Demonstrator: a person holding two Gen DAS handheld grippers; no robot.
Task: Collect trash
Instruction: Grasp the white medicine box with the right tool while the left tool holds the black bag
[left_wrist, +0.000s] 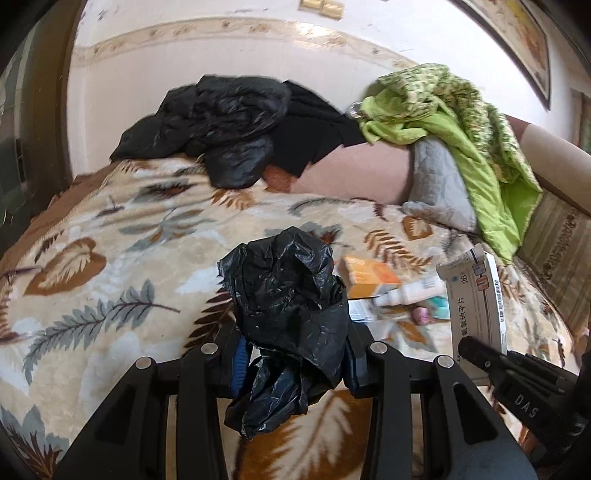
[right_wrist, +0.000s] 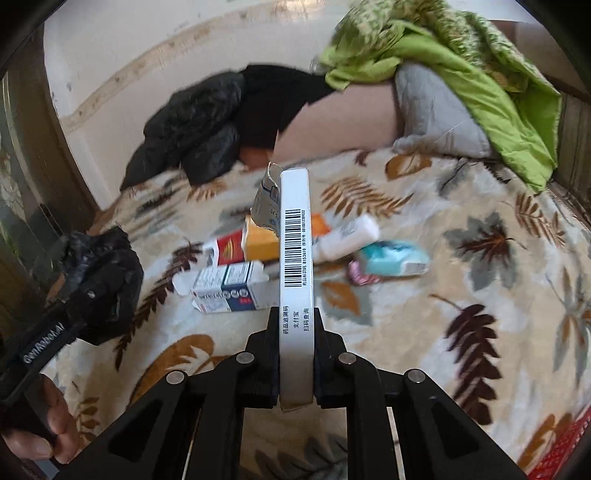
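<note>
Grip confirmed on both tools. Left gripper (left_wrist: 291, 354) is clamped on a crumpled black plastic bag (left_wrist: 288, 291); the bag bulges up ahead of its fingers and hangs in a fold beneath them. Right gripper (right_wrist: 295, 354) is closed tight on a flat white medicine box (right_wrist: 294, 254), held edge-up with the barcode side toward the camera; the box runs straight forward from the jaws, its torn flap at the far end.

Remaining trash lies on the leaf-patterned blanket (right_wrist: 461, 295), ahead of and below the right gripper: a blue-and-white carton (right_wrist: 229, 291) just left of the held box, a red-and-white box (right_wrist: 227, 249) and an orange box (right_wrist: 260, 240) beyond it, a white bottle (right_wrist: 349, 236) and a teal packet (right_wrist: 393, 258) to the right, with a small pink wrapper (right_wrist: 360, 275) near them.

Further ahead, a black jacket (right_wrist: 192, 125) and a green quilt (right_wrist: 461, 66) lie at the blanket's far edge.
</note>
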